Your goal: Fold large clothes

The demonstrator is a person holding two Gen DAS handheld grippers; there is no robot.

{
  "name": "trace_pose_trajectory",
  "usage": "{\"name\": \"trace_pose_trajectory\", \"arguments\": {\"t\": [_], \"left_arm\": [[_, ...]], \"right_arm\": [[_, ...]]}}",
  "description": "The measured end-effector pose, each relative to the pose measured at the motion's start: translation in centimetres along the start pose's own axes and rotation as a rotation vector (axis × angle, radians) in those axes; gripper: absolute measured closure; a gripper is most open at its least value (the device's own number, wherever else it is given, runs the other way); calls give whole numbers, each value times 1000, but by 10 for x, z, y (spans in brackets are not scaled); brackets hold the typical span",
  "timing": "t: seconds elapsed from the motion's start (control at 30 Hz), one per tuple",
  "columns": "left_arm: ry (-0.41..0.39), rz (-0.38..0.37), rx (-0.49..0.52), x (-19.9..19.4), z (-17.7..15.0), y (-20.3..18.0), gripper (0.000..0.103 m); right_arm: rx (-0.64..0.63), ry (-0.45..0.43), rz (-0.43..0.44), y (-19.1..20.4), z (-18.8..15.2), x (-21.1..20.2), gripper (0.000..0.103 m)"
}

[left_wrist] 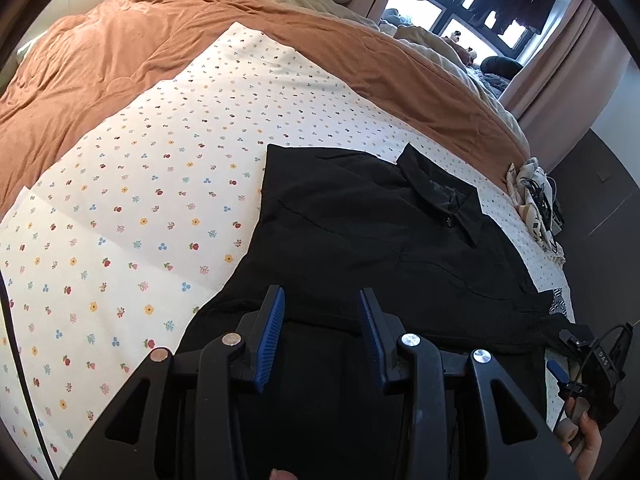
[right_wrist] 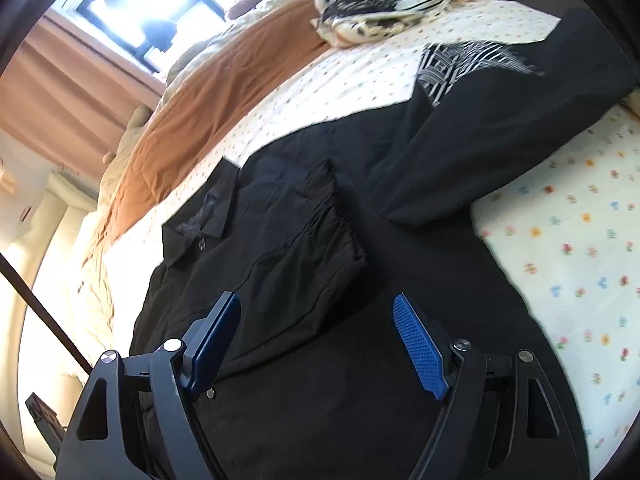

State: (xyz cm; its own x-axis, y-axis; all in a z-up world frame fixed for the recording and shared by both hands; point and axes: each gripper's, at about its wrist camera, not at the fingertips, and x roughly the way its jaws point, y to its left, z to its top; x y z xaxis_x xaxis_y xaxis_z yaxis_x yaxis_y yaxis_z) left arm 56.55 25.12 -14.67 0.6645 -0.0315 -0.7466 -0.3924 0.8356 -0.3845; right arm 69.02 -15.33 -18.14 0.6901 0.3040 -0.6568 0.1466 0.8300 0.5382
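A large black collared shirt [left_wrist: 360,232] lies on the flower-print sheet [left_wrist: 160,184] of a bed; one sleeve is folded across its front in the right wrist view [right_wrist: 312,232], and the other sleeve [right_wrist: 500,128] stretches out to the right. Its collar [left_wrist: 436,188] points toward the far side. My left gripper [left_wrist: 321,300] is open just above the shirt's lower part, holding nothing. My right gripper [right_wrist: 318,308] is open wide above the shirt's body, below the folded sleeve cuff, holding nothing. The right gripper also shows at the right edge of the left wrist view [left_wrist: 596,368].
An orange quilt [left_wrist: 120,52] covers the far half of the bed. A heap of pale patterned clothes with cables [right_wrist: 360,12] lies at the bed's edge beyond the shirt. A black-and-white patterned piece [right_wrist: 456,64] sits by the outstretched sleeve. Pink curtains [right_wrist: 72,92] and a bright window lie beyond.
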Motion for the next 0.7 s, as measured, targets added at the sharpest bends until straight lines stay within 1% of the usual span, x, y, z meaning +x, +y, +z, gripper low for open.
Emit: {"name": "trace_pose_trajectory", "arguments": {"t": [0.07,0.13,0.17,0.2,0.47,0.5,0.53,0.6,0.7], "left_arm": [[-10,-6,6,-6,-2,-5,53],[-22,-19,9,-13,-4,-10,25],[-26,-28,9,-16,-6,-12,21],[-30,-40,9,-19,-7,-15,19],[-36,-70,48,-33,-23,-42,17],[-40,-73,56,-34,-25,-47,15],[-43,-73,63,-34,-27,-51,9],[-48,-76,73,-34,-31,-58,1],[-53,-82,88,-31,-36,-68,1]], "right_arm": [[4,-27,-8,-3,1,-14,25],[14,-50,-18,-9,3,-26,25],[26,-60,-23,-14,4,-32,25],[36,-67,-23,-18,4,-37,25],[110,-131,-43,-68,12,-78,25],[119,-140,-43,-73,13,-81,25],[129,-148,-45,-80,14,-84,25],[149,-158,-46,-93,16,-87,25],[176,-180,-43,-113,22,-93,25]]}}
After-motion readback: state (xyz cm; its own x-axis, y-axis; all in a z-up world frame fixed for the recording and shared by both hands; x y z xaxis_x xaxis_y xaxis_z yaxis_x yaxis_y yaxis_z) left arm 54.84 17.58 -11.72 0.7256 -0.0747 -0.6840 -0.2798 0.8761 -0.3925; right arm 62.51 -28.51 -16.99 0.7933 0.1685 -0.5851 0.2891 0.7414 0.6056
